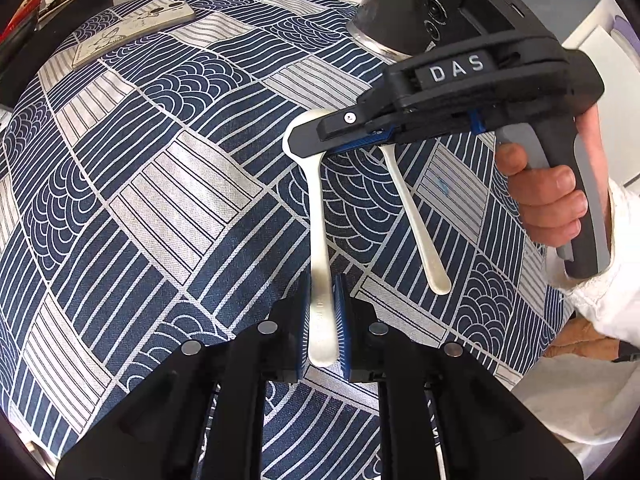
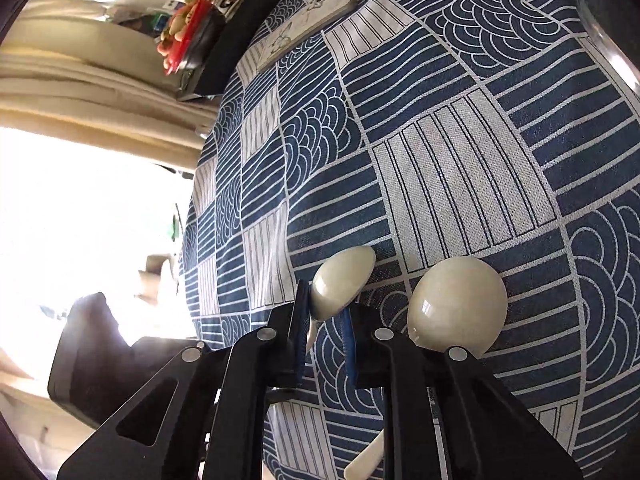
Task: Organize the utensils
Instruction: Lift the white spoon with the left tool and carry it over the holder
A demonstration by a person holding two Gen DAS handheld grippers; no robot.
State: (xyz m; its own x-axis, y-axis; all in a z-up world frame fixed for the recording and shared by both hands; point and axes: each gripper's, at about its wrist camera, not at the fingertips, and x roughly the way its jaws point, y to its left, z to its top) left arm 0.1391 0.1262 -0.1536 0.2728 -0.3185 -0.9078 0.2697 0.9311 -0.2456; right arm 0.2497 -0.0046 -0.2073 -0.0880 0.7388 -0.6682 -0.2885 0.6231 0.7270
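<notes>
Two pale metal spoons are over the blue-and-white patterned tablecloth point(image 1: 160, 200). My left gripper point(image 1: 323, 320) is shut on the handle end of the larger spoon point(image 1: 318, 216). Its bowl is partly hidden behind the right gripper's finger. My right gripper point(image 2: 326, 320) is shut on the neck of the smaller spoon point(image 2: 340, 280), just behind its bowl. That spoon's handle point(image 1: 416, 216) hangs toward me in the left wrist view. In the right wrist view the larger spoon's bowl point(image 2: 458, 304) sits just right of the right gripper's fingers.
A phone in a butterfly case point(image 1: 132, 28) lies at the far left of the table. A glass container's base point(image 1: 376, 40) stands at the far right, behind the right gripper. Cluttered items point(image 2: 184, 28) sit beyond the table's far edge.
</notes>
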